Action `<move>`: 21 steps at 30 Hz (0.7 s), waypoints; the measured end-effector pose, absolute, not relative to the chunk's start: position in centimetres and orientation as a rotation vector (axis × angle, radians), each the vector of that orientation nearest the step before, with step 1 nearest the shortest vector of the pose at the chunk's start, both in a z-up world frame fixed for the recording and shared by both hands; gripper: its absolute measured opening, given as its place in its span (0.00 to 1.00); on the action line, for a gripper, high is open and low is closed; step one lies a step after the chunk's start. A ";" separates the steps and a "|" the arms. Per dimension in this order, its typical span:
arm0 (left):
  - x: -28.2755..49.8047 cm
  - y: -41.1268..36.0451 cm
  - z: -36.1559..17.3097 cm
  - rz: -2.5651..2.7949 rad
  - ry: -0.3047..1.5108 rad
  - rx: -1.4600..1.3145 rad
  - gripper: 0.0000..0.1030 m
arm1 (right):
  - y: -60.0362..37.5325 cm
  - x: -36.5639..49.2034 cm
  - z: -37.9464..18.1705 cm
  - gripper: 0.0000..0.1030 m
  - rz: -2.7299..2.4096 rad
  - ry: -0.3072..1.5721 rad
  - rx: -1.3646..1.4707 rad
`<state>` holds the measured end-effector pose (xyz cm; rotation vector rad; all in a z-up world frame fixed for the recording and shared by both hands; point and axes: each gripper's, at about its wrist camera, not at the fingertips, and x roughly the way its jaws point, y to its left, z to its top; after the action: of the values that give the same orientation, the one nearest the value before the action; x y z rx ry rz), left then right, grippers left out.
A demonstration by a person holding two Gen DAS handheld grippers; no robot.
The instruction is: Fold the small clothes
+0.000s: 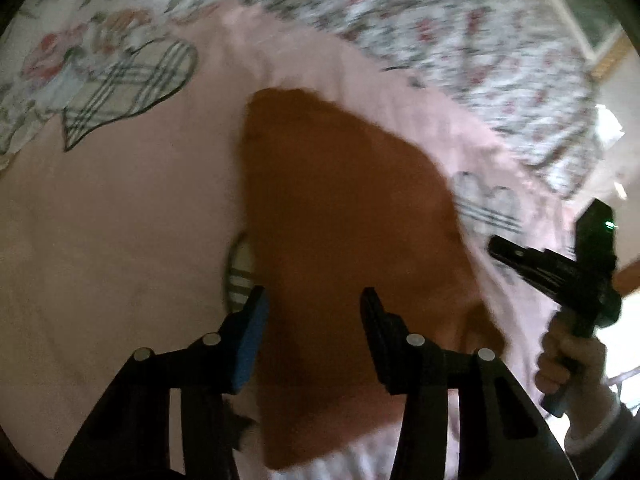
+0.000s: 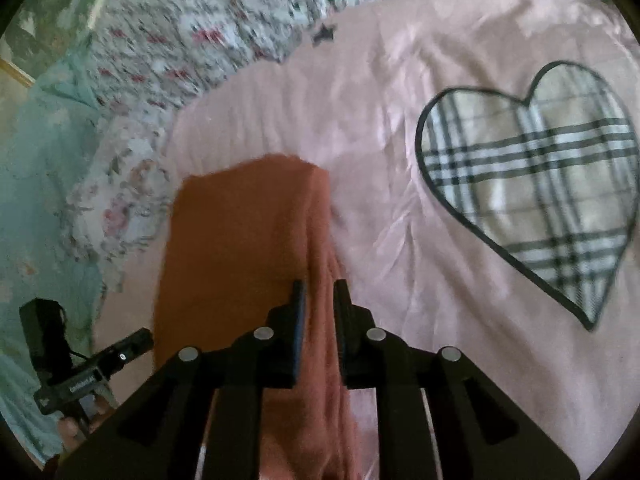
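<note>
Nearest in the right wrist view, the right gripper [image 2: 318, 300] has its jaws clamped on a gathered edge of the small rust-orange knit garment [image 2: 240, 248], whose long axis runs straight away from the jaws toward a squared far end. The left gripper [image 1: 314, 308] hovers with jaws apart, the orange cloth lying between and beyond them, not pinched. The garment rests on the pink bed cover [image 2: 380, 100], left of the plaid heart patch [image 2: 532, 176]. Farther off lies the floral quilt [image 2: 208, 20].
</note>
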<state>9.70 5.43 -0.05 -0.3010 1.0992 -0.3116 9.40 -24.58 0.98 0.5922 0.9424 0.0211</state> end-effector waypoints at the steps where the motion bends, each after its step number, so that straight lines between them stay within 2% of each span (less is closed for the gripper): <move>1: 9.2 5.2 0.2 -0.342 1.092 -0.304 0.46 | -24.2 8.8 1.5 0.15 0.048 0.926 0.595; 5: 7.3 3.6 0.0 -0.438 1.101 -0.286 0.46 | -21.2 7.4 1.5 0.15 0.146 0.965 0.534; 9: 6.1 2.5 -2.2 -0.455 1.167 -0.235 0.46 | -20.1 6.7 -1.1 0.14 0.101 1.070 0.454; 11: 5.5 2.6 -3.5 -0.441 1.196 -0.212 0.42 | -20.5 6.1 -2.9 0.14 0.063 1.133 0.430; 21: 4.2 2.9 -5.1 -0.444 1.233 -0.225 0.41 | -21.0 4.8 -3.8 0.12 0.050 1.098 0.452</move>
<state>4.20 2.87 -5.13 -0.2246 1.2328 -0.4438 4.76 -20.97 -3.83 0.4518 1.0983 0.0495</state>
